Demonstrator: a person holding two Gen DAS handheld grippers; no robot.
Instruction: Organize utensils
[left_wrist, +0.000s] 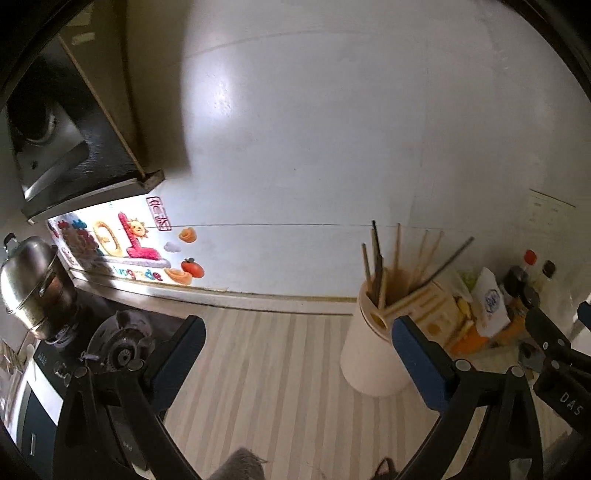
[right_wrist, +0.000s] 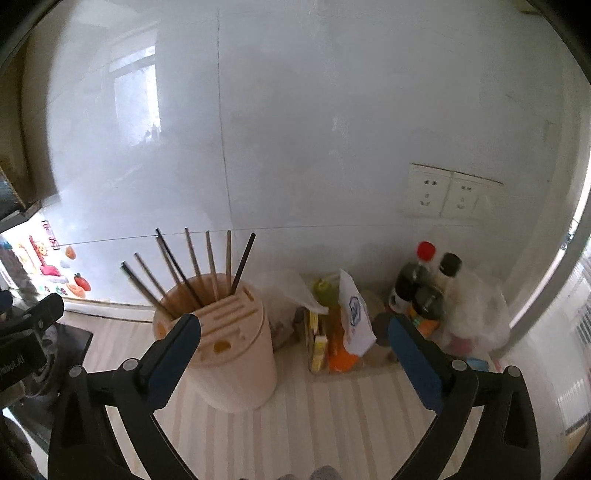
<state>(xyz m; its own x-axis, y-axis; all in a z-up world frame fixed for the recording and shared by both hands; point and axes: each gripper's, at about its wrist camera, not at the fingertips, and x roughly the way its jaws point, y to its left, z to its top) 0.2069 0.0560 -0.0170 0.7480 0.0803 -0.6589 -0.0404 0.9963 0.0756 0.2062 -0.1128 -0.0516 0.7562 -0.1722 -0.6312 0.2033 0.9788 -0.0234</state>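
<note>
Glossy white wall panels (right_wrist: 314, 129) fill the upper part of both views, smooth and reflective, with thin seams running across them. Below lies a bench (left_wrist: 266, 369) with a pale, striped, wood-grain surface.

On the bench stands a cream plastic cylindrical utensil holder (right_wrist: 236, 354), its top moulded with narrow slots and round holes. Wooden and dark chopsticks (right_wrist: 207, 262) rise from its open rear section, fanned out and leaning at different angles. In the left wrist view the same holder (left_wrist: 369, 354) sits right of centre, just behind the right-hand finger of the left gripper (left_wrist: 299, 332).

Only the left wrist view shows a dented steel pot (left_wrist: 33, 284) at far left on a black gas stove (left_wrist: 122, 343), a dark range hood (left_wrist: 66, 147) above it, and bright cartoon stickers (left_wrist: 140, 243) low on the wall. Only the right wrist view shows two white wall sockets (right_wrist: 447, 195) and dark bottles with red and black caps (right_wrist: 428, 280) clearly. Beside the holder sit packets and a white paper bag (right_wrist: 354, 314).

Both grippers have black frames with blue-padded fingers. The left gripper's fingers are spread wide with nothing between them. The right gripper (right_wrist: 293, 328) is likewise spread wide and holds nothing; its left finger overlaps the holder's front in the picture.
</note>
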